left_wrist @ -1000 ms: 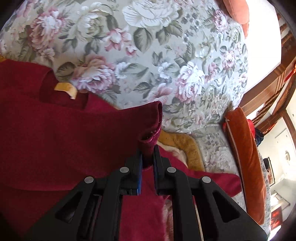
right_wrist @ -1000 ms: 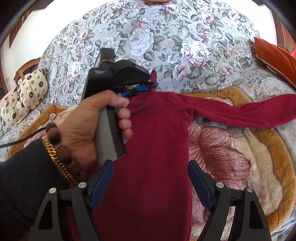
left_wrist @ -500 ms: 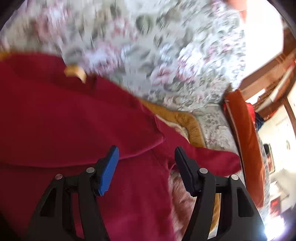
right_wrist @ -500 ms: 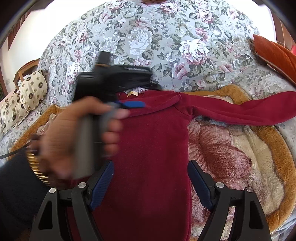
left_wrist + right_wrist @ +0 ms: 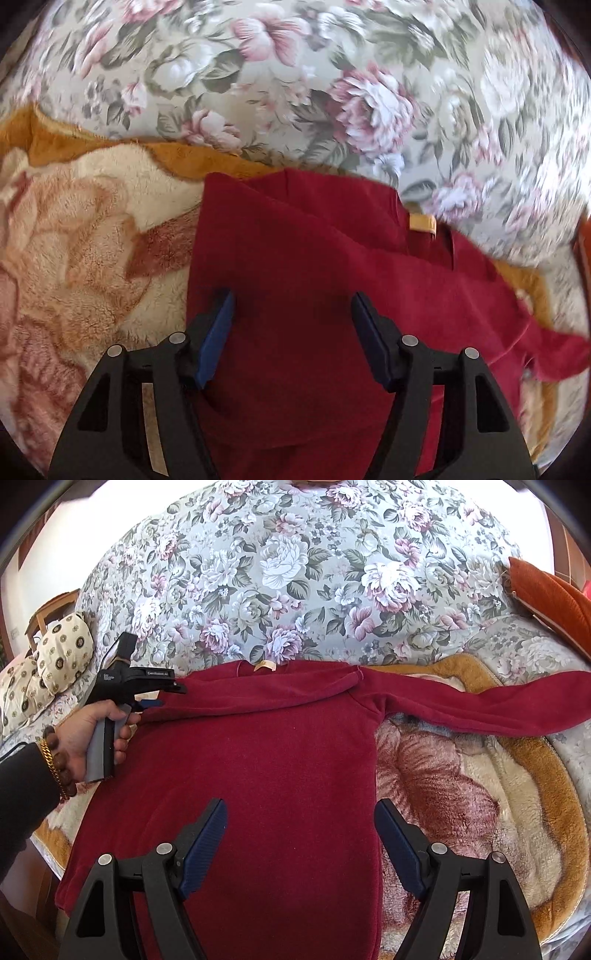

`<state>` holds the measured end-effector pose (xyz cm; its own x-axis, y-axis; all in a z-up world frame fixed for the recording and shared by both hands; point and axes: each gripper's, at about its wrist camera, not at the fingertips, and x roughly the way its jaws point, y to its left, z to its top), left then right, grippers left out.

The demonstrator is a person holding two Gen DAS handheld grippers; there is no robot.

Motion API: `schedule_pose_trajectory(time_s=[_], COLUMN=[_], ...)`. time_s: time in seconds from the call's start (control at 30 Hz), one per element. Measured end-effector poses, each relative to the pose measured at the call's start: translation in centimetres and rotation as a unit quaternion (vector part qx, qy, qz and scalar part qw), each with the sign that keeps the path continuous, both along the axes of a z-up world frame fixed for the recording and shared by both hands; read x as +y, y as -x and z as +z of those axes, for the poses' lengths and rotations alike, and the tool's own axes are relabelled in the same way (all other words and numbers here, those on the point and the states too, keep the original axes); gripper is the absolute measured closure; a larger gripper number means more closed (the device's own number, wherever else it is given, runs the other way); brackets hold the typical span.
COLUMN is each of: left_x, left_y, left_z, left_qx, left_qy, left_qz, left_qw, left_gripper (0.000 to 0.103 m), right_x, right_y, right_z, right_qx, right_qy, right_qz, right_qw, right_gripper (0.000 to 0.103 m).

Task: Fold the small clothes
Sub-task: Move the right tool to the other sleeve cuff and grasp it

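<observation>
On the plush blanket [image 5: 480,794] lies the red sweater [image 5: 258,775], one sleeve folded across

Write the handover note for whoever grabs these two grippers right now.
Left gripper: open, empty, over the top's left shoulder area.
Right gripper: open, empty, over the lower body.
The red long-sleeved top lies flat on the plush blanket, collar tag toward the floral cushion.
Done: left sleeve folded across the chest.
Left: right sleeve, spread out sideways, then fold the body.
</observation>
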<state>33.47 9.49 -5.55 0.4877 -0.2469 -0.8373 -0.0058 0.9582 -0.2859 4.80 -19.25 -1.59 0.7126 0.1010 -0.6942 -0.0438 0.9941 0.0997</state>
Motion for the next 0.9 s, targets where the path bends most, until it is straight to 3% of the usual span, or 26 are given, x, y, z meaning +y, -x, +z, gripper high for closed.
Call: schedule_pose_trajectory(time_s=[0.13,0.23,0.37,0.43,0.53,0.7,0.87,0.9], left_x=[-0.5,-1.5,-4.0,-4.1,-3.6,-3.3,-3.1,-3.2], left_y=[3.5,7.7,11.8,12.5,13.1,13.2,13.2,13.1], left_z=[2.6,3.1,0.9,-1.0,-0.9,-1.3,-1.5,-1.5], left_qx=[-0.03,-0.057,-0.073,-0.075,-0.095,-0.105,-0.111,-0.111], left_qy=[0.025,0.036,-0.009,-0.023,-0.011,0.002,0.004,0.003], left_qz=[0.016,0.013,-0.027,-0.033,-0.022,-0.018,-0.016,-0.016], left_qw=[0.9991,0.9976,0.9969,0.9964,0.9952,0.9943,0.9936,0.9937], left_gripper=[0.038,0.029,0.028,0.028,0.025,0.025,0.025,0.025], right_x=[0.1,-0.3,-1.9,-2.5,-2.4,-0.3,-2.0,-2.7], right_y=[0.1,0.4,-0.2,-2.8,-8.9,-19.7,-24.1,-23.4], right_z=[0.1,0.5,1.9,3.6,4.8,1.4,-5.8,-5.3], right_qx=[-0.004,-0.013,-0.027,-0.041,-0.043,0.009,0.123,0.1], right_qy=[0.004,-0.001,-0.025,0.002,0.038,0.046,0.059,0.039], right_qz=[0.001,-0.004,-0.001,0.011,0.033,0.103,0.051,0.047], right_qw=[1.0,1.0,0.999,0.999,0.998,0.994,0.989,0.993], right_gripper=[0.023,0.023,0.023,0.023,0.023,0.023,0.024,0.027])
